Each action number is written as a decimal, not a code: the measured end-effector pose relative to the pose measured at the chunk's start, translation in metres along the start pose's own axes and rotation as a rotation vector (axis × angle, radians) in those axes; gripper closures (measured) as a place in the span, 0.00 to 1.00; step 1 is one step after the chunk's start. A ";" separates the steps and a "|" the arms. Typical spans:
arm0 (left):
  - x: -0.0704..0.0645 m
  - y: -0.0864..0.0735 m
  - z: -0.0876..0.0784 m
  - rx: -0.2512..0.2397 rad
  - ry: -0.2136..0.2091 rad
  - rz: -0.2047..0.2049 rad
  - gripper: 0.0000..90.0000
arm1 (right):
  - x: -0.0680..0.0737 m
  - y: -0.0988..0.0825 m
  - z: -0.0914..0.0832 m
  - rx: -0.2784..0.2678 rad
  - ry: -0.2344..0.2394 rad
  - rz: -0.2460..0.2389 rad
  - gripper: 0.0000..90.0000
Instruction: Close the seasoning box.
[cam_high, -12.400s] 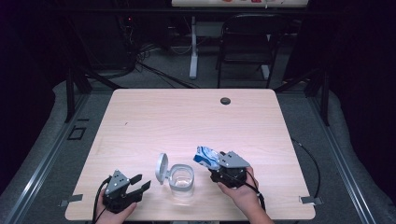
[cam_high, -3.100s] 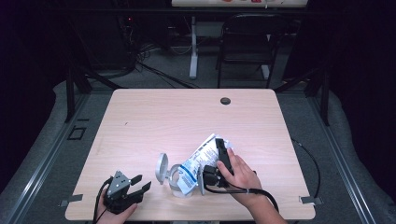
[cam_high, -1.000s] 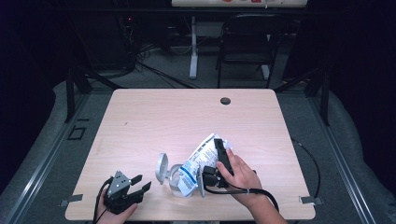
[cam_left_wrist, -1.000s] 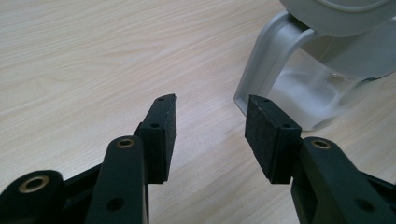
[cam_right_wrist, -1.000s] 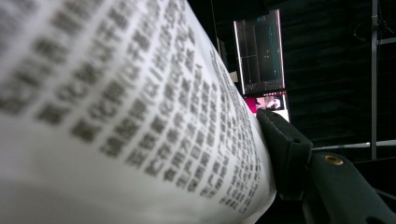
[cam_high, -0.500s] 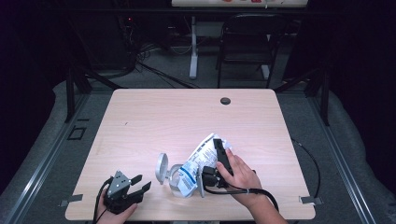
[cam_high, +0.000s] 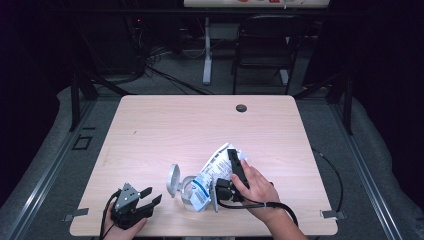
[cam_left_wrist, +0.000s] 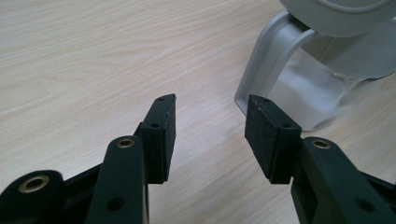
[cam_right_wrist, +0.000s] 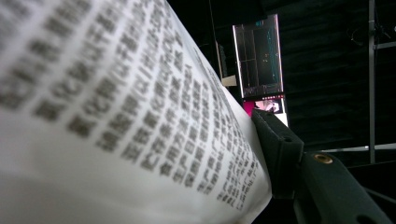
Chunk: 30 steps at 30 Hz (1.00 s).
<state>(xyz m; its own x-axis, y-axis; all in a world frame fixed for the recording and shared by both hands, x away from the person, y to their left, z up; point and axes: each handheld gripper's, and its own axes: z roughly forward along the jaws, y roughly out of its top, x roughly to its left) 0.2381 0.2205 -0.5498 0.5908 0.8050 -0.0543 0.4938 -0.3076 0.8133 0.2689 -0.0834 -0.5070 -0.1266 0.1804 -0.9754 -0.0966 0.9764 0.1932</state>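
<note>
A clear plastic container (cam_high: 186, 199) stands near the table's front edge, its grey hinged lid (cam_high: 173, 180) swung open to the left. My right gripper (cam_high: 226, 157) is shut on a white-and-blue printed bag (cam_high: 210, 170), tilted with its lower end at the container's mouth. Its jaws have just been closing, with the bag between them. In the right gripper view the bag (cam_right_wrist: 116, 116) presses against the right pad (cam_right_wrist: 275, 144) and hides the other jaw. My left gripper (cam_high: 154, 195) rests open at the front left, nothing between its fingers (cam_left_wrist: 210, 126), the container (cam_left_wrist: 322, 93) just beyond.
The light wooden table (cam_high: 200, 125) has a dark cable hole (cam_high: 241, 108) near its far edge. A cable (cam_high: 330, 167) trails off the right side. A chair (cam_high: 265, 50) and a stand stand behind the table in the dark.
Since the earliest frame the right gripper has brought the bag from beside the container and tipped it toward its mouth. Over the last second nothing visibly moves. The left gripper stays put.
</note>
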 end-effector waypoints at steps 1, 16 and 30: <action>0.000 0.000 0.000 0.000 0.000 0.000 0.60 | 0.000 0.000 0.000 0.002 0.001 -0.001 0.61; 0.000 0.000 0.000 0.003 0.000 0.000 0.60 | -0.003 0.001 -0.001 -0.004 0.002 0.014 0.66; 0.000 0.000 0.000 0.004 0.001 0.002 0.60 | -0.002 0.000 -0.002 -0.020 0.001 0.038 0.70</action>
<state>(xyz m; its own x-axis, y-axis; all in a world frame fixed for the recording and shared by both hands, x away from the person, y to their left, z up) 0.2382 0.2204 -0.5499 0.5907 0.8052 -0.0522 0.4954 -0.3109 0.8111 0.2671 -0.0838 -0.5046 -0.1317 0.2170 -0.9672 -0.1110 0.9664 0.2319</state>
